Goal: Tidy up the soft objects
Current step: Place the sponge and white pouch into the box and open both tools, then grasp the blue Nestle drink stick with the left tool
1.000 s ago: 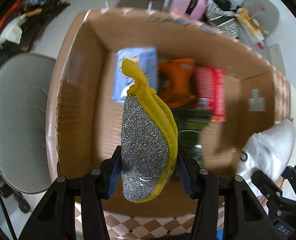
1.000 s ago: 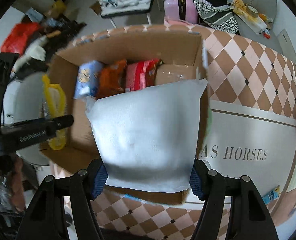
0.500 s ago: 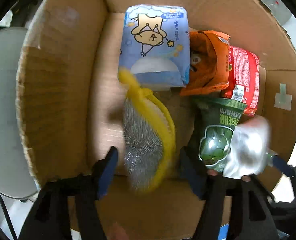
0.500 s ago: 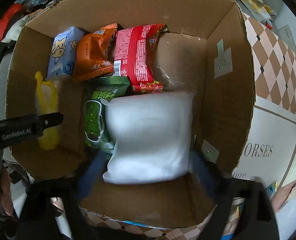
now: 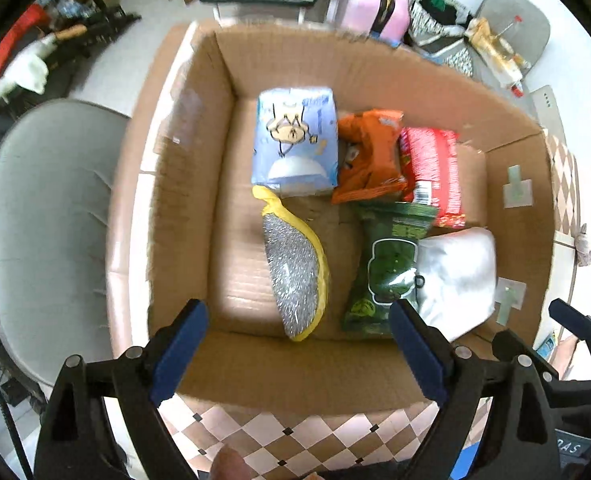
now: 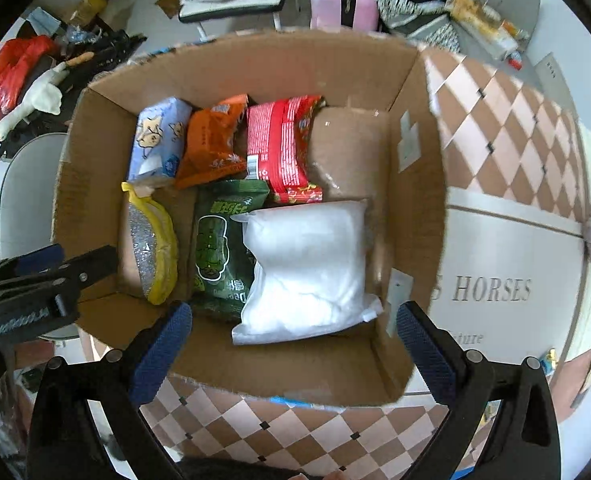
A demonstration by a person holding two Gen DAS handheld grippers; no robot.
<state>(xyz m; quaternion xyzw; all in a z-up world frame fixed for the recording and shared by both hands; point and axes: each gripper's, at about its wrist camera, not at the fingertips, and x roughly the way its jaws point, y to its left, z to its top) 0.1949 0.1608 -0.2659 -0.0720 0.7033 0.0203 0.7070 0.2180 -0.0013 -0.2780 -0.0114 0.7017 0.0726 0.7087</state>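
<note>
An open cardboard box (image 5: 199,184) (image 6: 419,184) holds the soft items. A yellow-edged silver scrub pad (image 5: 295,272) (image 6: 151,248) lies on the box floor at the left. A white soft pack (image 6: 307,272) (image 5: 459,276) lies at the right, over a green snack bag (image 6: 219,252) (image 5: 387,264). My left gripper (image 5: 295,348) is open and empty above the box's near edge. My right gripper (image 6: 295,352) is open and empty above the near edge too.
A blue tissue pack (image 5: 295,140), an orange bag (image 5: 369,156) and a red bag (image 5: 433,172) line the box's far side. A grey chair (image 5: 43,220) stands left of the box. The box rests on a checkered table (image 6: 507,120). Clutter lies on the floor behind.
Both grippers opened and let go: the scrub pad and the white pack dropped into the box. Both grippers then drew back up above the box's near edge.
</note>
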